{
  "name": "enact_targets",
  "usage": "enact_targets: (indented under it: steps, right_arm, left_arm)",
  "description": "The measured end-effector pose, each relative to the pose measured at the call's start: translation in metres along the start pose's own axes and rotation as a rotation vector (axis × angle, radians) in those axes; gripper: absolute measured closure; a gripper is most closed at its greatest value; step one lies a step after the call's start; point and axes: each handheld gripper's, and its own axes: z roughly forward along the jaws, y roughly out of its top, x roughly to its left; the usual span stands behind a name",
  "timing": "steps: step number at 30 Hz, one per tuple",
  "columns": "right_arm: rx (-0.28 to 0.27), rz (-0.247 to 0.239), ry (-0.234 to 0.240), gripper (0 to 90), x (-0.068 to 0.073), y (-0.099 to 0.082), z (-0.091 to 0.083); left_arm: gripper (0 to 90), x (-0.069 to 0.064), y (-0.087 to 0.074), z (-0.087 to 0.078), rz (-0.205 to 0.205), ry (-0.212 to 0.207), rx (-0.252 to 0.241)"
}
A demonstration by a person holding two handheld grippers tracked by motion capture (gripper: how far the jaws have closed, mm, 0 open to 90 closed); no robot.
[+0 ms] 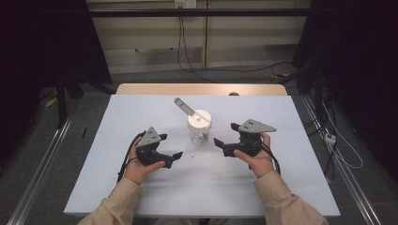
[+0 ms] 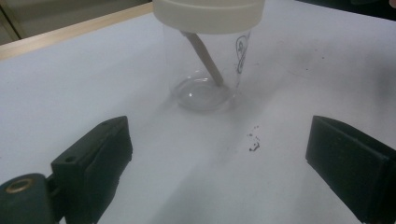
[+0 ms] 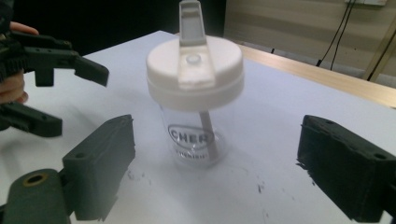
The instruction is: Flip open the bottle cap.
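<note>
Clear plastic cup with cream flip-top lid (image 1: 199, 125) stands mid-frame, so I'd ease both spread, empty tongs, left (image 1: 170, 146) and right (image 1: 225, 138), squarely around it.

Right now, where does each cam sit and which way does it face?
High view: above the person's side, looking forward and down on the table; forearms, left tongs, right tongs.
Left gripper view: rides the left tongs, low, facing the cup; own open jaws.
Right gripper view: rides the right tongs, facing the cup; own open jaws, left tongs beyond.
Shared: the white-lidded clear cup.
</note>
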Motion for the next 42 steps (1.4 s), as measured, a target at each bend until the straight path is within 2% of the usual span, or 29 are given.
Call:
enact_targets:
  steps: [5,13,14,19,25,33,42]
  right_arm:
    - [0.019,0.009,-0.016,8.4,-0.004,-0.015,-0.010]
    - [0.048,-0.004,-0.035,6.8,-0.005,-0.037,-0.027]
    - [0.052,-0.002,-0.036,6.5,-0.005,-0.039,-0.029]
    - [0.050,-0.001,-0.039,6.4,-0.006,-0.048,-0.042]
    - [0.053,-0.003,-0.049,6.3,-0.009,-0.059,-0.056]
    - [0.053,0.007,-0.069,6.2,-0.014,-0.069,-0.074]
    - [0.058,0.003,-0.075,6.0,-0.015,-0.071,-0.076]
  left_arm:
    - [6.6,0.003,-0.006,-0.011,-0.005,0.007,0.005]
    - [6.6,0.007,-0.017,-0.025,-0.007,0.017,0.011]
    - [6.6,0.007,-0.020,-0.028,-0.020,0.017,0.009]
    - [6.6,0.011,-0.025,-0.037,-0.021,0.025,0.015]
    - [6.5,0.016,-0.036,-0.052,-0.055,0.039,0.011]
    - [6.6,0.018,-0.044,-0.061,-0.058,0.046,0.021]
    - [6.4,0.018,-0.045,-0.061,-0.056,0.050,0.026]
